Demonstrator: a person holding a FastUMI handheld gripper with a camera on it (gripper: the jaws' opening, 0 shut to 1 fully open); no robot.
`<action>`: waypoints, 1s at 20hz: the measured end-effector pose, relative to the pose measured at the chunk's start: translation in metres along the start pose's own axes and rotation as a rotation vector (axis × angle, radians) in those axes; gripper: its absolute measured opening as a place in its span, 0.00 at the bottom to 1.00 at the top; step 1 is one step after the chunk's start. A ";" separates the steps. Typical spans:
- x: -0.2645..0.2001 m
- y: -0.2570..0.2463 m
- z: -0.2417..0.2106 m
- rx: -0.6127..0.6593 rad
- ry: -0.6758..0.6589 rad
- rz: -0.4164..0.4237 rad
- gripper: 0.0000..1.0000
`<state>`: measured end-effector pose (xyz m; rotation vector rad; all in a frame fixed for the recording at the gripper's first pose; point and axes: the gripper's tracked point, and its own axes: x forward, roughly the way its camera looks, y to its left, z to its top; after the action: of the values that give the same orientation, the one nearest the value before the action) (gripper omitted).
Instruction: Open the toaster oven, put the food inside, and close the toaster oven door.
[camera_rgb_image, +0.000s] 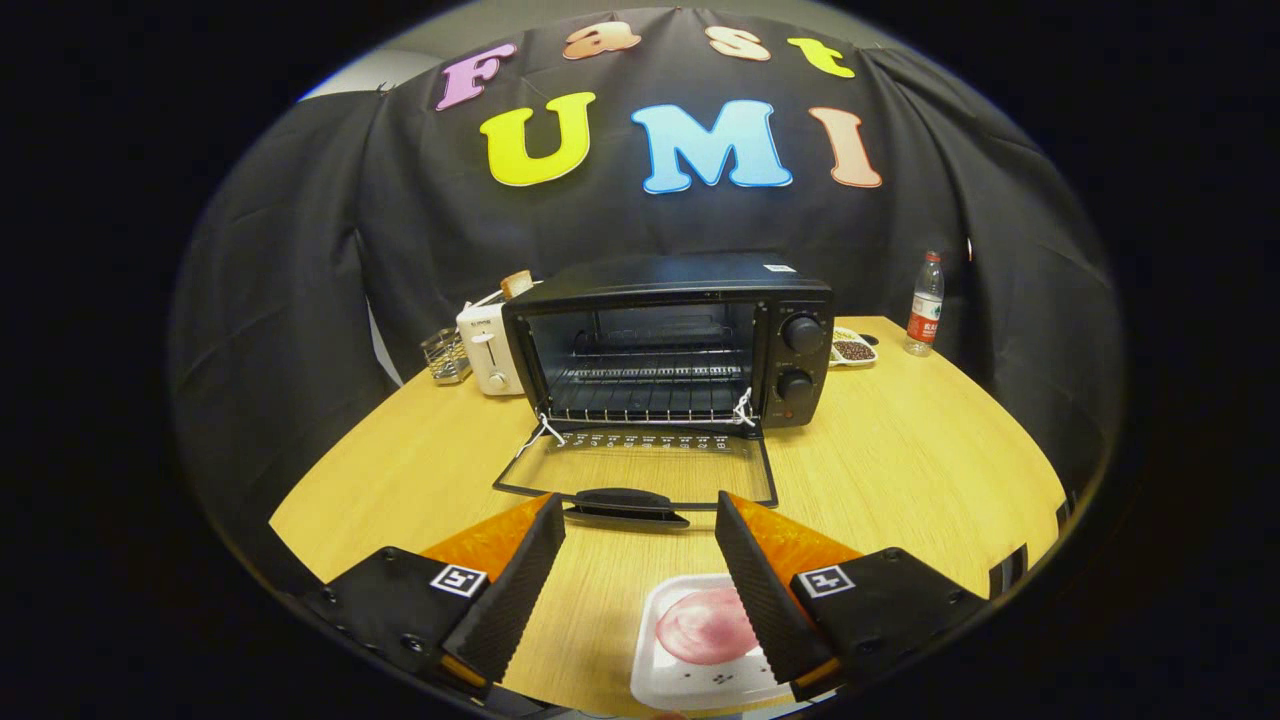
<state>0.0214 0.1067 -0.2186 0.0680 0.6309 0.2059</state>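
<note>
Your tongs (640, 520) are spread wide and empty, hovering above the white tray of pink food (700, 635) on the worktop (900, 460). The toaster oven (680, 335) beyond has its door (640, 470) dropped flat, leaving the rack clear for loading.

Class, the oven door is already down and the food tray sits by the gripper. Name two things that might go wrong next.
1. The gripper is open with the white tray lying mostly off toward one finger, so a grasp may catch only its edge and tip the pink food.
2. The open door and its handle lie between tray and rack; a low carry might hit them.
</note>
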 end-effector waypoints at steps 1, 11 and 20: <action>-0.005 -0.005 0.001 0.004 0.012 0.016 0.97; -0.028 -0.080 -0.011 0.089 0.243 0.176 0.98; -0.027 -0.132 -0.053 0.242 0.515 0.276 0.98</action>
<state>-0.0082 -0.0284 -0.2623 0.3445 1.1599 0.4196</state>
